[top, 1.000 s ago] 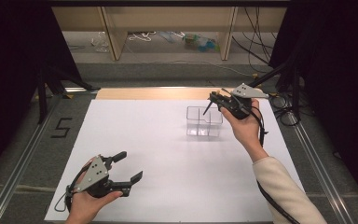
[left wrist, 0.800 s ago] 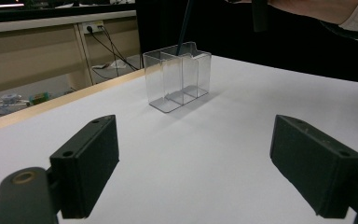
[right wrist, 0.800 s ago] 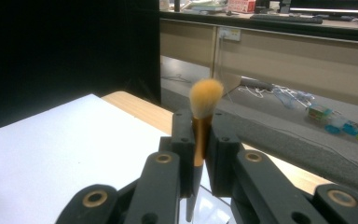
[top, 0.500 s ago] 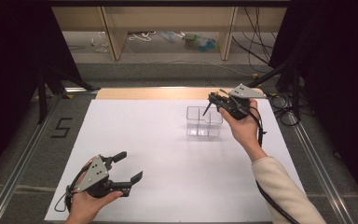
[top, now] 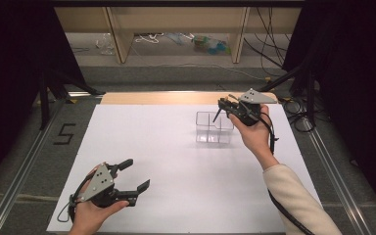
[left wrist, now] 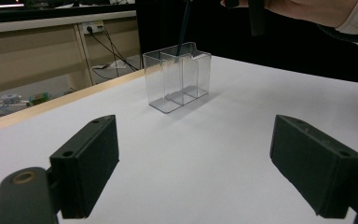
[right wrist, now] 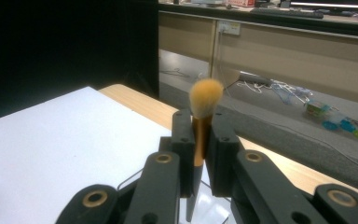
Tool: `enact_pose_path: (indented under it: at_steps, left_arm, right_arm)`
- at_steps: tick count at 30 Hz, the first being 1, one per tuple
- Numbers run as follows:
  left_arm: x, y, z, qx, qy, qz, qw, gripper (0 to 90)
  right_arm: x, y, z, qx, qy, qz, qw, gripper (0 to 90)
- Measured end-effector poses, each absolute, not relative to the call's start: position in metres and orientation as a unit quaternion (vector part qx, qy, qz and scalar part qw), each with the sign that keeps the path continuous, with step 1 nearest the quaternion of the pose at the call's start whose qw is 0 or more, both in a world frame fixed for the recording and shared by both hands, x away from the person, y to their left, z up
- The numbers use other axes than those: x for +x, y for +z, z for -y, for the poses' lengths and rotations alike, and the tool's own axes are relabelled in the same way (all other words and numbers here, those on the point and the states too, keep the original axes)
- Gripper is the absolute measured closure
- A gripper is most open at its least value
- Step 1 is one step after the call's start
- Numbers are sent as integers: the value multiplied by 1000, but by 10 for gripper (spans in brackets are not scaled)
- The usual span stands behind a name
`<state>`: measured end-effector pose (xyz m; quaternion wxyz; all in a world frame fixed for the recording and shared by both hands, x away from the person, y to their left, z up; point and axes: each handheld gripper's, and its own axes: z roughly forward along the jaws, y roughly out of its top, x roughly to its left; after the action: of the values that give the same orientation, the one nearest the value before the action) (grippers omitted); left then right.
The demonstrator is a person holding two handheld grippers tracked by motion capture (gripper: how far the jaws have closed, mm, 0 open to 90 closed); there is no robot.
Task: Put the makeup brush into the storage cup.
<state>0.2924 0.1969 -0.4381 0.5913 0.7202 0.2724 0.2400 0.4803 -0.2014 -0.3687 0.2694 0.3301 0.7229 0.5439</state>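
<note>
White tabletop (top: 176, 161); my right gripper (right wrist: 200, 140) pinches a light, slim orange-bristled makeup brush (right wrist: 204, 105) mid-handle—slippery—above the fragile clear plastic organiser (top: 214, 128); left gripper (top: 129, 176) gapes empty.

White table sheet (top: 176, 161): clear plastic two-compartment box (top: 214, 128) far right; right gripper (top: 223, 105) above it, holding a thin dark stick; left gripper (top: 136, 176) near front, jaws apart.

Bright, even overhead light on the white table (top: 166, 147); surroundings dark; close-up jaws and brush (right wrist: 205, 100) tip soft, slightly blurred.
</note>
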Motion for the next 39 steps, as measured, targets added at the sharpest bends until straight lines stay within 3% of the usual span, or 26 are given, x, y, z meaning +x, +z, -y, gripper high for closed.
enact_pose_path:
  at_steps: [39]
  left_arm:
    - [292,-439,-196,721,237,-274,591,152]
  right_arm:
    - [485,-379,197,334,530,-734,263,839]
